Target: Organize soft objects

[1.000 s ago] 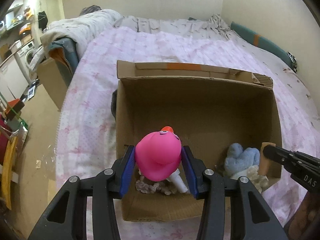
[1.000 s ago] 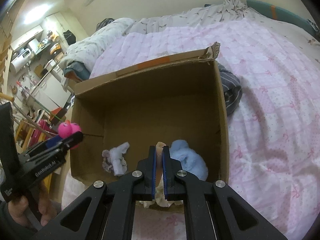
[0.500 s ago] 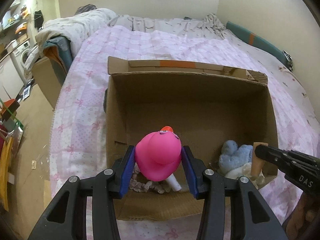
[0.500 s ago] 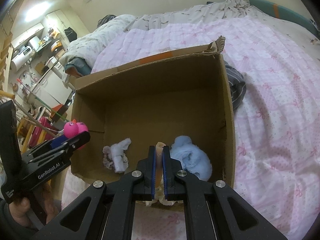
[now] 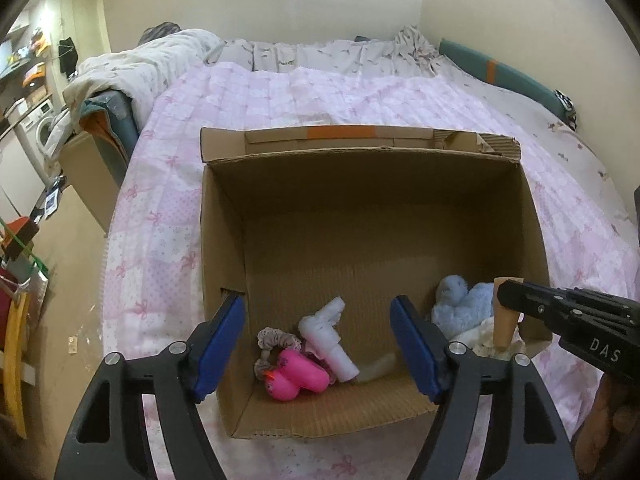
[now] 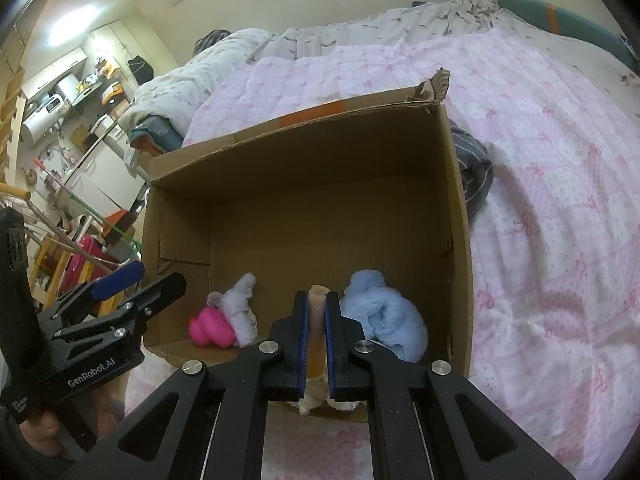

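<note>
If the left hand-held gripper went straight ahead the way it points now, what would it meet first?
Probably the white soft toy on the floor of the cardboard box, between the open left hand-held gripper fingers, with the pink duck just below it. Depth is unclear.

In my cardboard box (image 5: 224,240), open-topped on the bed, the pink rubber duck (image 5: 296,376) lies tipped on its side at the near left corner, touching a frilly scrunchie (image 5: 272,340) and a white soft toy (image 5: 328,336); a fluffy blue plush (image 6: 380,320) sits near right; between my right tongs, a tan piece (image 6: 317,320) stands upright
</note>
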Demonstrator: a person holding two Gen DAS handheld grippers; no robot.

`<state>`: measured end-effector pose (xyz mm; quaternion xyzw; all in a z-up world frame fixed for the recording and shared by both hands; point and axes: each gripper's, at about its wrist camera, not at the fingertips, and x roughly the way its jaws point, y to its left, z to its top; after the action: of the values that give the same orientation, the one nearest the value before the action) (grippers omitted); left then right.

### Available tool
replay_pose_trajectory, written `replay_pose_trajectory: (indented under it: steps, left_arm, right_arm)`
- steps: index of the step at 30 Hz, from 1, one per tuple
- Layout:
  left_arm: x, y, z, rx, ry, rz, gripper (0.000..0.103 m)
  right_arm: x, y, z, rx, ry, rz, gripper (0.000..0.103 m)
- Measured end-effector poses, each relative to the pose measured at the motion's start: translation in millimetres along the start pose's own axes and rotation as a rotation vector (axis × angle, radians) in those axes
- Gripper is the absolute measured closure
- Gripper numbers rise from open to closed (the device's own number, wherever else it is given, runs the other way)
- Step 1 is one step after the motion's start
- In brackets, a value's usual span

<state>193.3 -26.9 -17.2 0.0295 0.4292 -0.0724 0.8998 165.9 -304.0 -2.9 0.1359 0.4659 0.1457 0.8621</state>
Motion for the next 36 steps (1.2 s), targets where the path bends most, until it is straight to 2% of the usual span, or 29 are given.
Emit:
replay_pose_trajectory:
  steps: [5, 7, 9, 10, 13, 15, 16, 19, 20, 27, 28, 29, 30, 32, 36]
  left_arm:
    - [-3.7, 5.3, 0.7, -0.03, -0.016, 0.012, 0.03]
    - [-6.4, 9.2, 1.0, -0.048, -0.028, 0.01, 0.03]
    - [-11.2, 12.8, 2.2, -0.069, -0.049, -0.006, 0.03]
    - [-14.1, 14.3, 2.9, -0.076, -0.059, 0.005, 0.03]
    - [-24.3, 16.4, 4.6, -0.089, -0.086, 0.028, 0.03]
    - [-30.9, 17.6, 5.4, -0.097, -0.094, 0.031, 0.03]
    - [-35.2, 18.5, 5.7, -0.1, -0.097, 0.03, 0.03]
    - [-48.9, 20.7, 5.3, -0.102, -0.106, 0.04, 0.03]
    - [-53.9, 21.5, 5.2, -0.101, -0.11, 0.045, 0.03]
    - [-90.3, 26.8, -5.1, -0.107, -0.135, 0.076, 0.03]
    - [-97.2, 28.4, -8.0, -0.117, -0.142, 0.081, 0.03]
    - [-101.9, 30.2, -10.7, -0.126, -0.143, 0.078, 0.03]
    - [-105.4, 31.9, -13.9, -0.132, -0.142, 0.073, 0.025]
    - [-112.6, 35.1, -23.3, -0.153, -0.135, 0.069, 0.014]
    - [-121.5, 35.8, -44.1, -0.157, -0.129, 0.07, 0.011]
  right_arm:
    - [-1.7, -1.8, 0.3, 0.014, -0.008, 0.014, 0.092]
    - [-4.1, -3.1, 1.0, 0.024, -0.019, 0.013, 0.08]
    - [-7.2, -5.4, 2.7, 0.044, -0.033, 0.021, 0.06]
    - [-9.9, -6.6, 3.8, 0.056, -0.044, 0.025, 0.054]
    - [-26.6, -6.1, 8.0, 0.066, -0.12, 0.055, 0.048]
    - [-35.5, -4.0, 9.9, 0.062, -0.157, 0.066, 0.03]
    - [-40.3, -2.9, 10.2, 0.059, -0.177, 0.066, 0.028]
    - [-48.1, 1.2, 11.2, 0.048, -0.179, 0.064, 0.021]
    - [-50.7, 3.2, 11.1, 0.041, -0.181, 0.057, 0.015]
    - [-76.1, 17.0, 7.0, 0.009, -0.191, 0.03, 0.013]
    - [-79.9, 18.8, 4.9, 0.004, -0.192, 0.024, 0.011]
    - [-83.6, 20.9, 2.5, -0.001, -0.192, 0.014, 0.005]
    - [-87.9, 23.0, -0.7, -0.006, -0.191, 0.002, 0.001]
    - [-94.5, 26.2, -8.6, -0.017, -0.187, 0.001, 0.0]
    - [-101.7, 35.0, -21.6, -0.033, -0.164, -0.014, 0.0]
